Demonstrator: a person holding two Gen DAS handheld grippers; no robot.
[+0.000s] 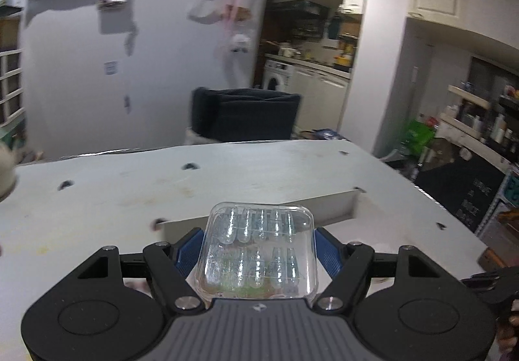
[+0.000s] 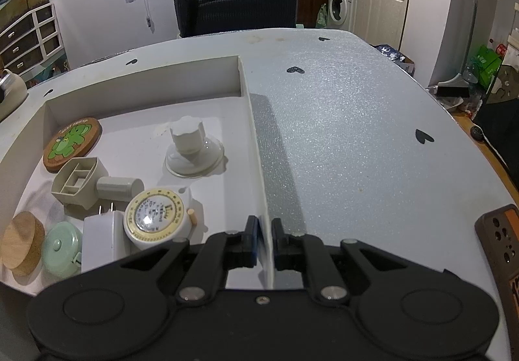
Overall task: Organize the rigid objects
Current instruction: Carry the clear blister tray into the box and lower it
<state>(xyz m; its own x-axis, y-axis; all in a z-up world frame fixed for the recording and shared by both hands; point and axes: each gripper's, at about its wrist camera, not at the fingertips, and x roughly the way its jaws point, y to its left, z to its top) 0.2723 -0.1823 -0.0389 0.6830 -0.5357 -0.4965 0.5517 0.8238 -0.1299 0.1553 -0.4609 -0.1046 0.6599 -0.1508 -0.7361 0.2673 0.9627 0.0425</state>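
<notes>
My left gripper [image 1: 259, 241] is shut on a clear plastic case [image 1: 259, 263] with ribbed blisters, its blue pads [image 1: 188, 252] pressing on both sides. The case hangs above the grey table [image 1: 129, 192], just in front of the white tray's wall [image 1: 292, 208]. In the right wrist view my right gripper [image 2: 265, 228] is shut on the tray's right wall [image 2: 256, 150]. Inside the tray lie a green-printed wooden coaster [image 2: 73, 143], a beige plastic holder [image 2: 81, 182], a suction-cup knob [image 2: 191, 146], a round dial [image 2: 155, 218], a white plug [image 2: 100, 244], a mint pot [image 2: 61, 250] and a wooden lid [image 2: 21, 244].
A dark chair [image 2: 236, 10] stands behind the table's far edge. A brown perforated case [image 2: 499, 250] lies at the table's right front. A pale rounded vessel [image 2: 9, 91] sits at the far left. Black heart marks [image 2: 295, 69] dot the tabletop right of the tray.
</notes>
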